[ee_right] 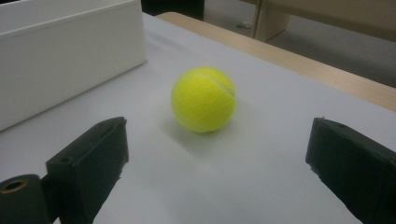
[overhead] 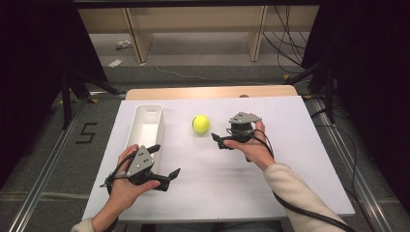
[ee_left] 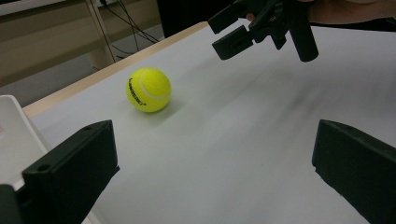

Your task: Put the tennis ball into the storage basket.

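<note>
A white board (overhead: 217,164) covers a wooden table, with grey floor, loose cables and pale wooden shelf legs beyond it and dark curtains at either side. From the high view, a long white tray (overhead: 155,116) lies on the board's left part, and a yellow tennis ball (overhead: 200,123) sits on the bare board just right of the tray's far end. The left gripper (overhead: 163,162) is held low beside the tray's near end, jaws spread wide and empty. The right gripper (overhead: 218,140) is near the ball, its jaws pointing left toward it. In the left gripper view, the wide-apart jaws frame bare board, the ball (ee_left: 148,89) lying farther off and the right gripper (ee_left: 231,31) hanging above the surface. In the right gripper view, the jaws stand wide apart with the ball (ee_right: 203,99) ahead between them, not touching, and the tray (ee_right: 70,56) wall to the left.
</note>
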The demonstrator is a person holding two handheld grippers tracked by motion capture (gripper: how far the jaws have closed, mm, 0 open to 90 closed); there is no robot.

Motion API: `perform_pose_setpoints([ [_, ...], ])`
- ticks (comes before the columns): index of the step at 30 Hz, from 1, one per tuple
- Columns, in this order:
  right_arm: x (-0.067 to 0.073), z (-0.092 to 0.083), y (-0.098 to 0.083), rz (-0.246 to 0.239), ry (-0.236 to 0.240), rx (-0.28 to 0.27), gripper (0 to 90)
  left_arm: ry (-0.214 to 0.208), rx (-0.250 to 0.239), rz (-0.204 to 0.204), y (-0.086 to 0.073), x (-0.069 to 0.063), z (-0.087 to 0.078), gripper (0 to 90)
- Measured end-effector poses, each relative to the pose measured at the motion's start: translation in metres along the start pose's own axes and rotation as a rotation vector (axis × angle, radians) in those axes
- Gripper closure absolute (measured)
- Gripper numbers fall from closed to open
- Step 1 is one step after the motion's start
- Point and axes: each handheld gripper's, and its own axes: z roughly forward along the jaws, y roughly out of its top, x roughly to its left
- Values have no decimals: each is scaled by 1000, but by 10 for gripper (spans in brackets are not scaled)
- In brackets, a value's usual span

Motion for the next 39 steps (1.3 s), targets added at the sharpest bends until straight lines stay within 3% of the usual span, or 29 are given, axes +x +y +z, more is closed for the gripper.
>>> perform_pose_setpoints([
  [39, 9, 44, 7, 4, 2, 42, 64, 0, -9, 5, 1, 0, -2, 0],
])
